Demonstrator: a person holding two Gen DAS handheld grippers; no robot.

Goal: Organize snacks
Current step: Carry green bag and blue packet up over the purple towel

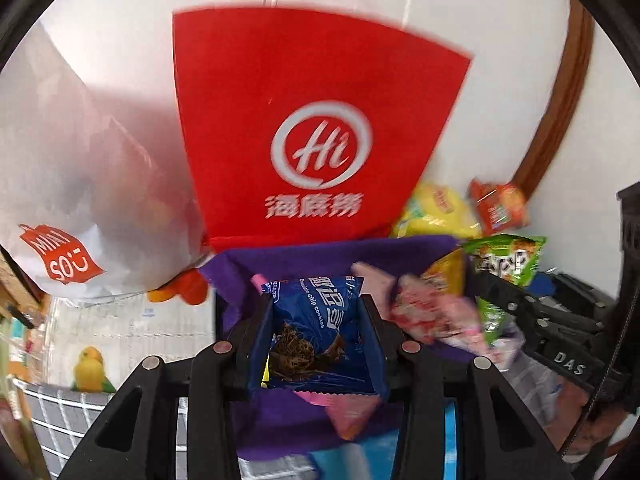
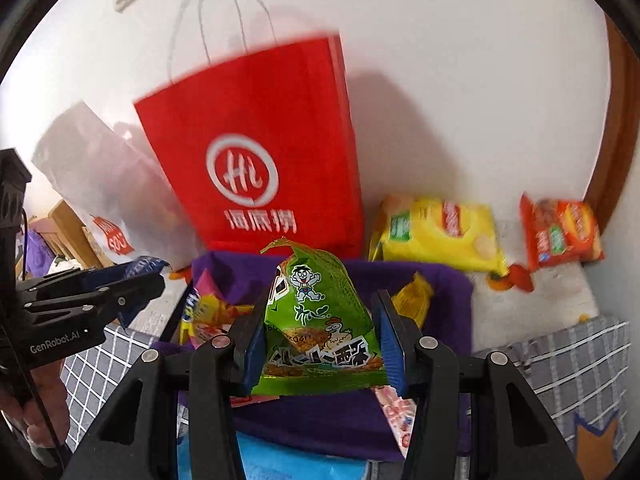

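Note:
My left gripper (image 1: 316,344) is shut on a blue packet of chocolate chip cookies (image 1: 316,320), held over the purple fabric bin (image 1: 320,252). In the right wrist view my right gripper (image 2: 320,344) is shut on a green snack bag (image 2: 316,320) above the same purple bin (image 2: 452,280). The bin holds several packets, among them a pink one (image 1: 436,312) and a yellow one (image 2: 414,298). The right gripper with its green bag (image 1: 504,268) shows at the right of the left wrist view. The left gripper (image 2: 136,284) shows at the left of the right wrist view.
A red paper bag (image 1: 320,128) stands behind the bin against the white wall, and a white Miniso bag (image 1: 80,208) leans to its left. A yellow chip bag (image 2: 436,232) and an orange one (image 2: 560,232) lie at the right. A grey checked cloth (image 2: 568,360) covers the surface.

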